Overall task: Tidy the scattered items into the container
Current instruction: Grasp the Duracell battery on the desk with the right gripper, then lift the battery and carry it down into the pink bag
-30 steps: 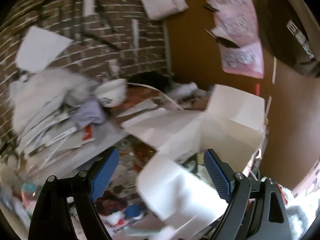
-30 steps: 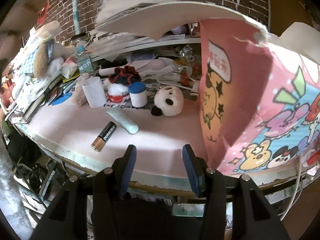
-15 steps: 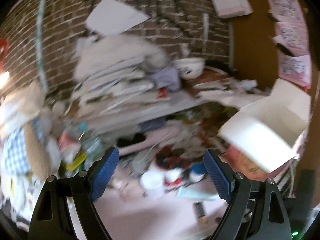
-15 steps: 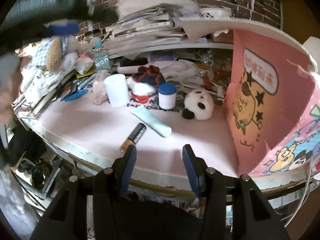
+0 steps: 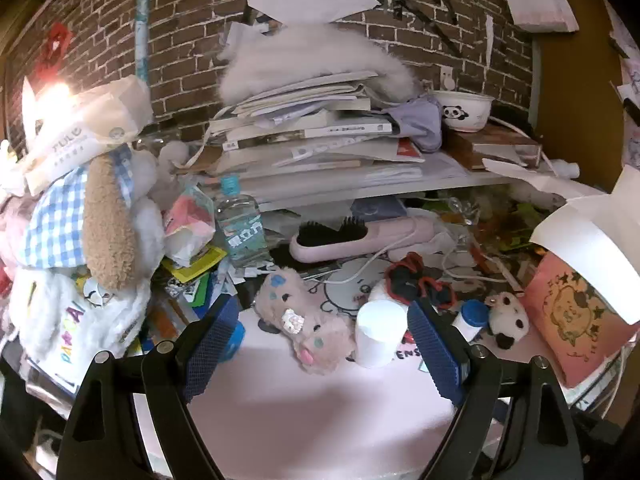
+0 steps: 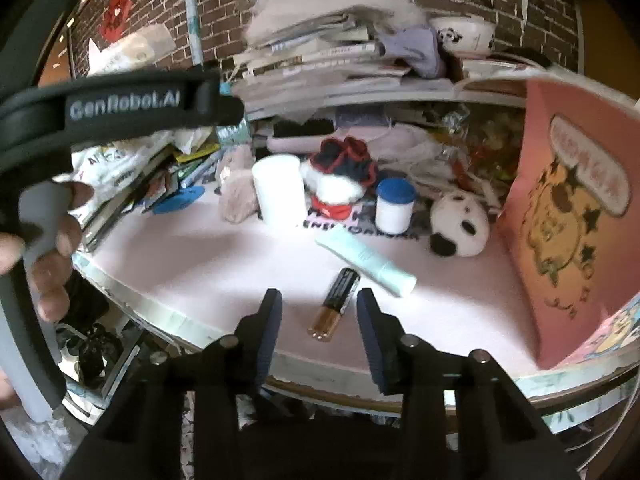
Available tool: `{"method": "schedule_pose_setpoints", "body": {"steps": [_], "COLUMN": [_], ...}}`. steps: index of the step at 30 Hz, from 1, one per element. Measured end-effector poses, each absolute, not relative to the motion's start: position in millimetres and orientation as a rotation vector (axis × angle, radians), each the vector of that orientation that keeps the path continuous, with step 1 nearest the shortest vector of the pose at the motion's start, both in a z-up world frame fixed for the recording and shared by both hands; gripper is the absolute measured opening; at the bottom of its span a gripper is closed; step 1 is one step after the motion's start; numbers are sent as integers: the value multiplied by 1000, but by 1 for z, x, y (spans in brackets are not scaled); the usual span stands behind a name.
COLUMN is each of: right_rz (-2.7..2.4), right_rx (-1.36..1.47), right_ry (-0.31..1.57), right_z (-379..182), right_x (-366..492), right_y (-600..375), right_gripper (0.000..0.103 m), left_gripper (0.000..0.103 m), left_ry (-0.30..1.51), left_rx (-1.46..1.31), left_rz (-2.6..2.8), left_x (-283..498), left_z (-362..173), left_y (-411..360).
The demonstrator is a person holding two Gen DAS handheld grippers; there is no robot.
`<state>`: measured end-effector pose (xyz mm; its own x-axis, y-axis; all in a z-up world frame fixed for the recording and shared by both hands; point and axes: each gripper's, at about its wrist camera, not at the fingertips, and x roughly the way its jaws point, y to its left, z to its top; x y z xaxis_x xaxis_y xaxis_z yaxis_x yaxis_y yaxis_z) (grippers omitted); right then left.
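A pink cartoon-printed box (image 6: 568, 216) with white flaps (image 5: 588, 236) stands open at the right of the pink table. Scattered on the table are a black and gold battery (image 6: 335, 305), a pale green tube (image 6: 366, 261), a panda plush ball (image 6: 460, 226), a blue-capped white jar (image 6: 394, 205), a white cup (image 6: 278, 190) and a pink plush (image 5: 308, 320). My right gripper (image 6: 318, 322) is open, hovering at the table's front edge just before the battery. My left gripper (image 5: 320, 346) is open and empty above the table, near the pink plush and the white cup (image 5: 378, 332).
A shelf (image 5: 360, 184) piled with books, papers and a panda bowl (image 5: 464, 110) runs behind, against a brick wall. A large plush dog (image 5: 100, 216), a water bottle (image 5: 240, 228) and a pink hairbrush (image 5: 360, 236) crowd the back. A hand (image 6: 44, 248) holding the left gripper fills the right view's left.
My left gripper has swung left and down, away from the box, to face the table's clutter. My right gripper has shifted closer to the battery; the left tool entered its view.
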<state>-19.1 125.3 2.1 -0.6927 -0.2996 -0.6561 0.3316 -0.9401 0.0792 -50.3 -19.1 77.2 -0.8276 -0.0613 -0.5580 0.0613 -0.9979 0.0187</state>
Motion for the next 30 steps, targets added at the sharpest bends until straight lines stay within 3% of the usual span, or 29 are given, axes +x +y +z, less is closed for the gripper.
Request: {"method": "schedule_pose_setpoints", "body": {"steps": [6, 14, 30], "right_rz": [-2614, -2633, -2648], "right_rx": [1021, 996, 973], "right_ry": [48, 54, 25], "right_z": [-6, -7, 0], "right_x": [-23, -21, -22], "right_y": [128, 133, 144], "right_gripper": [28, 11, 11], "left_gripper": [85, 85, 85], "left_ry": [24, 8, -6], "left_rx": [905, 927, 957], "left_rz": [-2932, -2917, -2916], "left_x": [-59, -71, -72], "left_z": [73, 70, 62], "left_y": [-20, -18, -14]}}
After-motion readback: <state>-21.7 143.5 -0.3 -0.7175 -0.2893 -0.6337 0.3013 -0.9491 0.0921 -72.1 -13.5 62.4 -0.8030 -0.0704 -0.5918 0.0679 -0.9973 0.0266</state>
